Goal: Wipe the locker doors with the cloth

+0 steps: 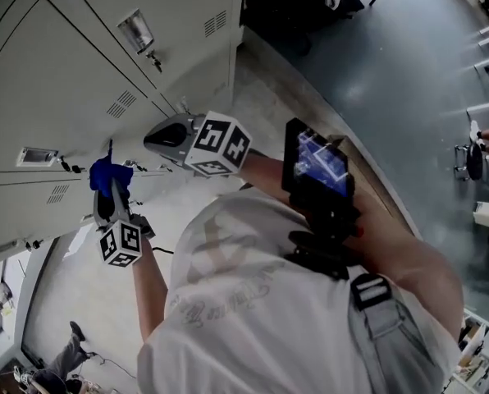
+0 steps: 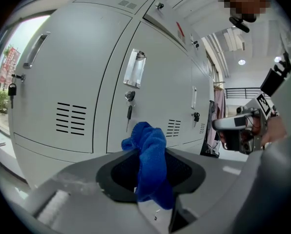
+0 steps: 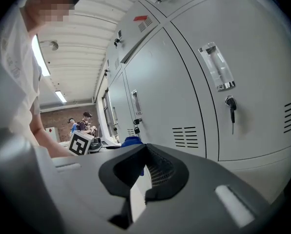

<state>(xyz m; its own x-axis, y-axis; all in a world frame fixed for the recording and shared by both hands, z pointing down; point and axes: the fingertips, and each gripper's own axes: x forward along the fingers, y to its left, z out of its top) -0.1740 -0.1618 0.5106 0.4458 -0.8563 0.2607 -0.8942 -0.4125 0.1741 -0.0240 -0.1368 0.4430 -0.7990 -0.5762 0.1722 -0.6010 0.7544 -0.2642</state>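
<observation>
The left gripper point(image 2: 150, 152) pinches a soft blue cloth point(image 2: 149, 167) tight between its jaws and holds it up close to the pale grey metal locker doors point(image 2: 155, 89), but the pictures do not show if it touches them. The doors look plain and dry, with no marks to tell which ones are done, so most of the wiping is probably yet to do. The cloth is bunched and fluffy and hangs down in a lump, and the right gripper point(image 3: 145, 147) has its jaws pressed together on nothing.
</observation>
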